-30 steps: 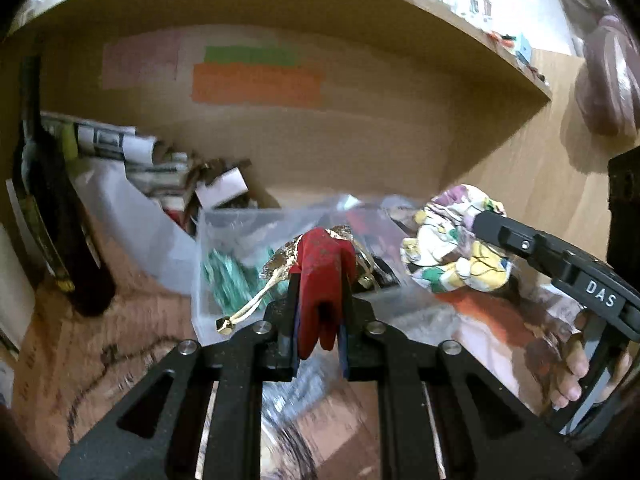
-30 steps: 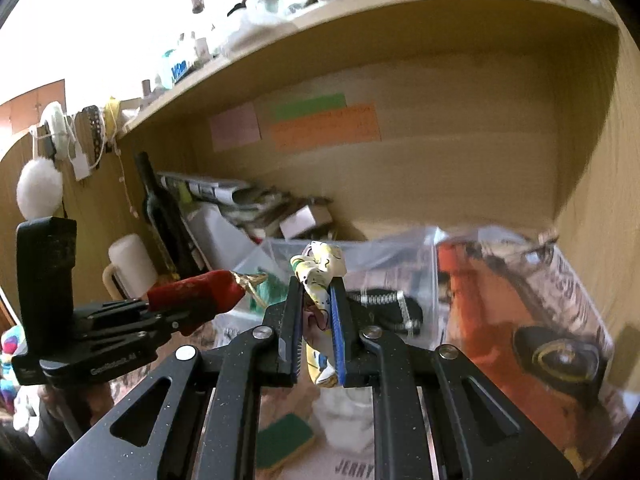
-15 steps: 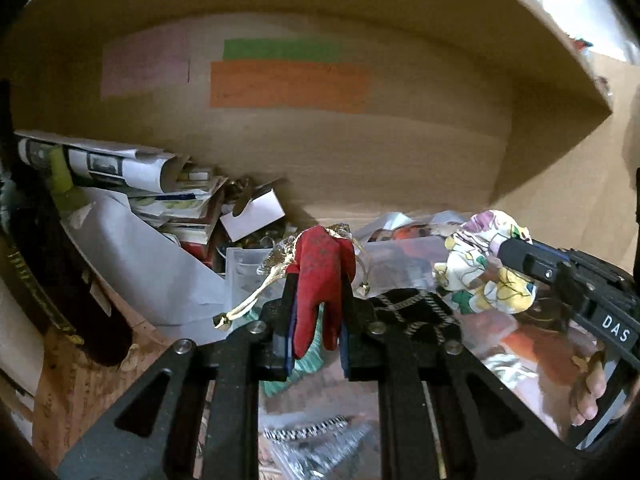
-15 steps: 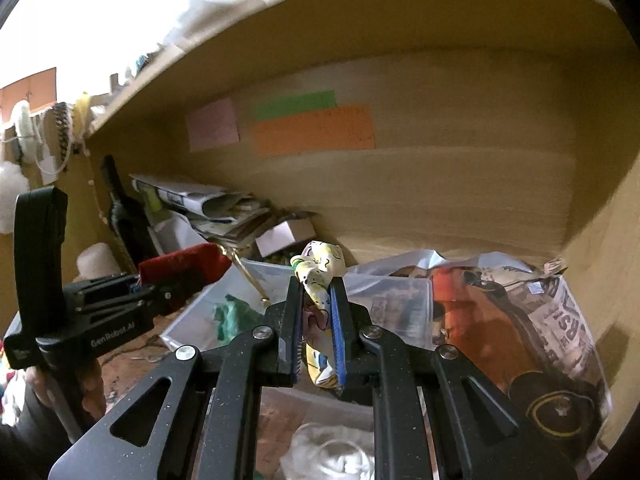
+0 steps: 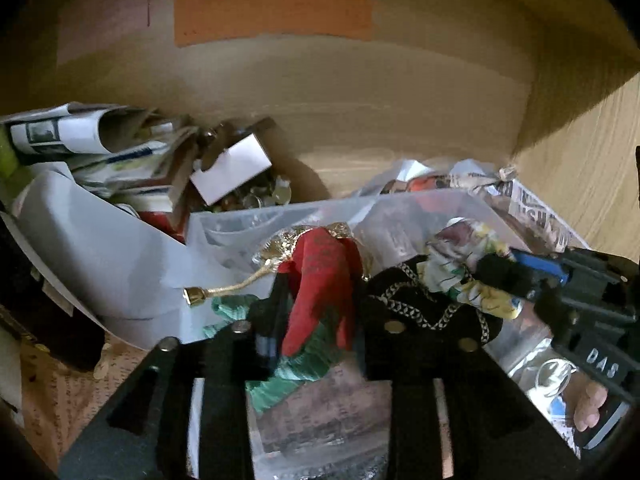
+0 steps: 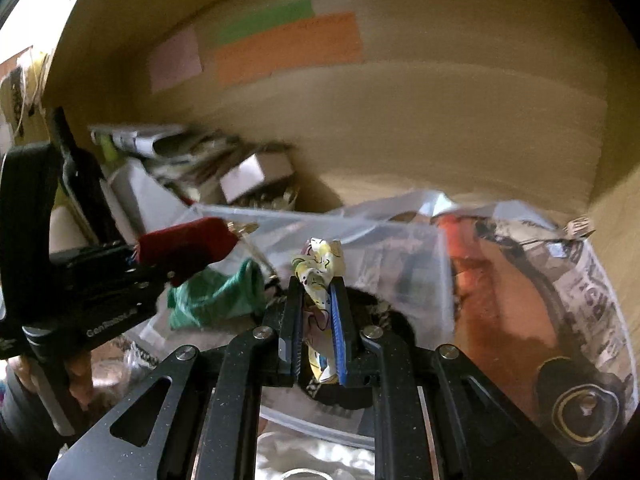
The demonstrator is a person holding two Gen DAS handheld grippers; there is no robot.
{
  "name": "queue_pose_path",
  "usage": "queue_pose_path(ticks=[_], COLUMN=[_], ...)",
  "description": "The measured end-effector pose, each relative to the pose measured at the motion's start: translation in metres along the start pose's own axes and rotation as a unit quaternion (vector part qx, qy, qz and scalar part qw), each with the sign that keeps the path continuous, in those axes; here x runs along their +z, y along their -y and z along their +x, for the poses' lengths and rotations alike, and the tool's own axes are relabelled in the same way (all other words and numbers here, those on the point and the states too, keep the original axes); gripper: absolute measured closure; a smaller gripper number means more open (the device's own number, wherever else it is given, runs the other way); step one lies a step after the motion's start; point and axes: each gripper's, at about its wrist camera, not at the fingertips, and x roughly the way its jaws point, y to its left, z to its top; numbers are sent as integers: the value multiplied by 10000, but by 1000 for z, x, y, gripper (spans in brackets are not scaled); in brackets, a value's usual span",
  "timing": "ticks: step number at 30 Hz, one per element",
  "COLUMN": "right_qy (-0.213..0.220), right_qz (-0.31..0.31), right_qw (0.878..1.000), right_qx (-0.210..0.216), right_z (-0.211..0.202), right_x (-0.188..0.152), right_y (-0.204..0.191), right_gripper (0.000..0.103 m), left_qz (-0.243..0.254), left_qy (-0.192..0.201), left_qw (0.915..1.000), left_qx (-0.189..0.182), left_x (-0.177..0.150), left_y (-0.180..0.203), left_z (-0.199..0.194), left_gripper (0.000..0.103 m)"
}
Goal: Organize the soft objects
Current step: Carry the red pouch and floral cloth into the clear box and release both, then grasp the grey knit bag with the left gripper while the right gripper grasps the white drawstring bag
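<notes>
My left gripper (image 5: 320, 280) is shut on a red fabric pouch (image 5: 320, 272) with gold cord, held over a clear plastic bin (image 5: 280, 216). My right gripper (image 6: 318, 292) is shut on a floral patterned cloth (image 6: 320, 268) and holds it over the same bin (image 6: 400, 248). In the bin lie a green cloth (image 6: 216, 292) and a black item with a chain trim (image 5: 424, 308). Each gripper shows in the other's view: the left gripper with the pouch (image 6: 184, 240) at left, the right gripper with the cloth (image 5: 472, 280) at right.
The bin stands inside a wooden shelf alcove with coloured paper labels (image 5: 272, 12) on the back wall. Rolled papers and a small box (image 5: 232, 168) crowd the back left. A printed bag with newspaper (image 6: 540, 300) sits right of the bin.
Both grippers have moved forward and deeper into the alcove, closer over the bin. Both stay shut on their cloths.
</notes>
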Motion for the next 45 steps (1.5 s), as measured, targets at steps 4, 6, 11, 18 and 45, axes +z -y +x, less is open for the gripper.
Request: queue_pose_path(ticks=[4, 6, 11, 18, 45], right_qy=[-219, -297, -188, 295, -489], right_qz=[-67, -51, -27, -170, 416], right_qw=[9996, 9994, 9998, 9994, 9974], right_qx=[146, 172, 113, -81, -336], right_z=[7, 9, 1, -33, -45], right_x=[-3, -3, -3, 4, -78], right_y=[-6, -6, -6, -14, 21], right_gripper=[89, 81, 49, 28, 17], left_qz=[11, 19, 56, -10, -50], left_qy=[6, 49, 269, 684, -597], left_qw=[10000, 10000, 9996, 9976, 9978], left_qx=[39, 35, 51, 62, -296], left_x=[-2, -3, -2, -2, -93], left_y=[2, 3, 6, 1, 4], left_z=[-2, -7, -26, -68, -44], left_gripper=[51, 44, 30, 12, 3])
